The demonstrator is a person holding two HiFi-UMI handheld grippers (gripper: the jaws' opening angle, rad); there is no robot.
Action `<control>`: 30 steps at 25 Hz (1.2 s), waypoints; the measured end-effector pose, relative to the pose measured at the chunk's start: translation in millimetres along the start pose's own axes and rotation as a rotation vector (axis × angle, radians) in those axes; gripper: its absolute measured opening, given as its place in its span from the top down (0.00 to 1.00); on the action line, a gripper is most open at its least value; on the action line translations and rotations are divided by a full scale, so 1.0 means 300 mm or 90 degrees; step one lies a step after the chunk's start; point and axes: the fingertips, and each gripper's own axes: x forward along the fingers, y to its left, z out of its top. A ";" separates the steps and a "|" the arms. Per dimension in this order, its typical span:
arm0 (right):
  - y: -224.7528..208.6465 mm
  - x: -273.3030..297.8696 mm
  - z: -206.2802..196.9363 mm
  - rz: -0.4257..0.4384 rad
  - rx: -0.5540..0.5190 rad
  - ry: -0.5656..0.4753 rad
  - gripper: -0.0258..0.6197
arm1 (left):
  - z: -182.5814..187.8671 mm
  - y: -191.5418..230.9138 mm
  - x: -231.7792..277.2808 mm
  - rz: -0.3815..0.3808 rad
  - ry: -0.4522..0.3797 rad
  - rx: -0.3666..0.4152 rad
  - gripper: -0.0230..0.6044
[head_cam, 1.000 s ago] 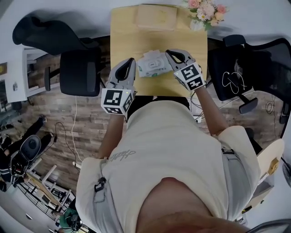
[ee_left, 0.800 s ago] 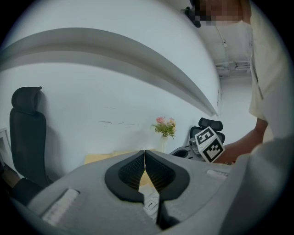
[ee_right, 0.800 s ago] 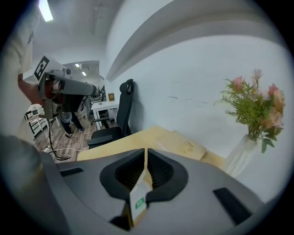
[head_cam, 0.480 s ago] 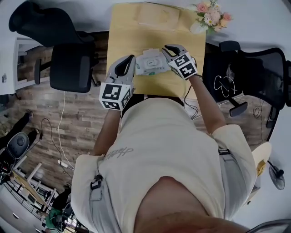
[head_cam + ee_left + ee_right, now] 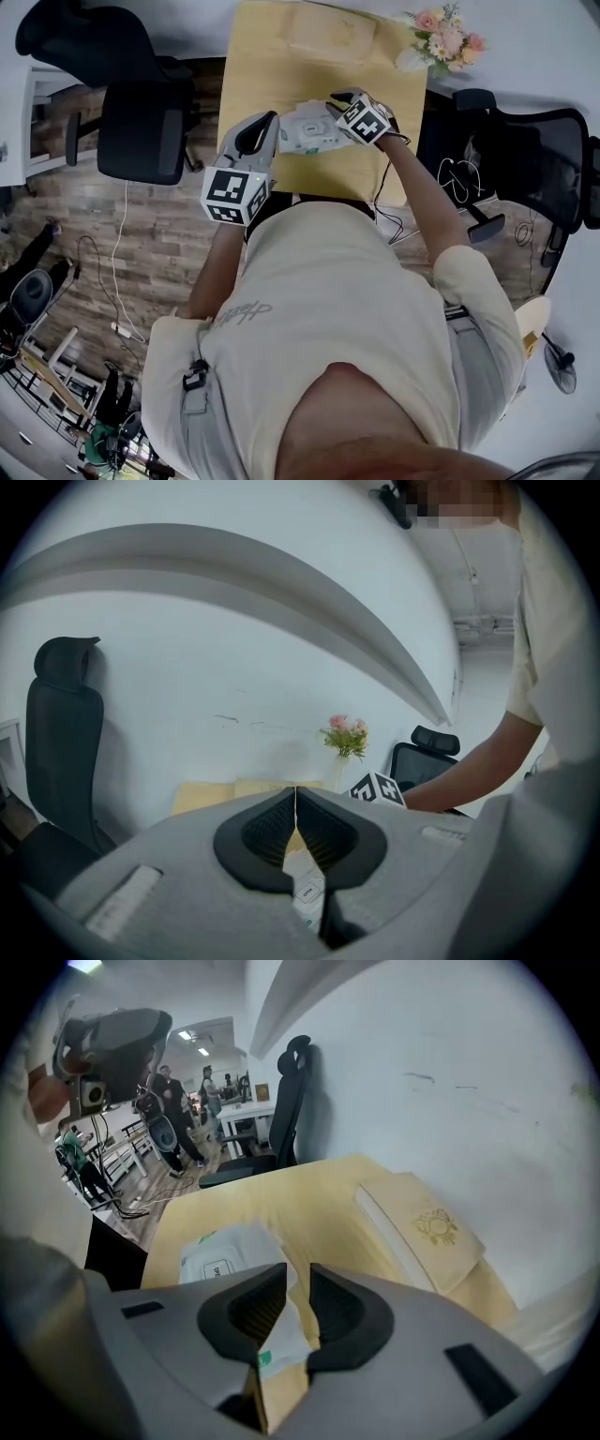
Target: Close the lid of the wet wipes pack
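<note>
1. Left tool (image 5: 296, 797): jaws pinched together on nothing. The wet wipes pack (image 5: 307, 891) peeks out just below and ahead of it.
2. Right tool (image 5: 298, 1274): jaws a narrow slit apart, right over the pack's other end, on the surface (image 5: 281, 1199).
3. The flap looks pretty flat to me, so I'd guess it's mostly done and maybe just needs a press to seal. Can't say for sure.
4. Farther out past both tools there's a flat beige box (image 5: 422, 1227).

looks steeply down from overhead; peers low and close across the shared table (image 5: 267, 66) from both sides.
</note>
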 end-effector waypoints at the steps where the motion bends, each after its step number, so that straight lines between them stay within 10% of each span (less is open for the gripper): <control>1: -0.001 0.012 -0.003 0.005 -0.007 0.008 0.87 | -0.003 0.002 0.002 0.000 0.001 -0.002 0.94; 30: 0.131 -0.013 -0.032 0.053 -0.063 0.047 0.87 | -0.004 0.028 -0.112 0.013 -0.023 -0.001 0.94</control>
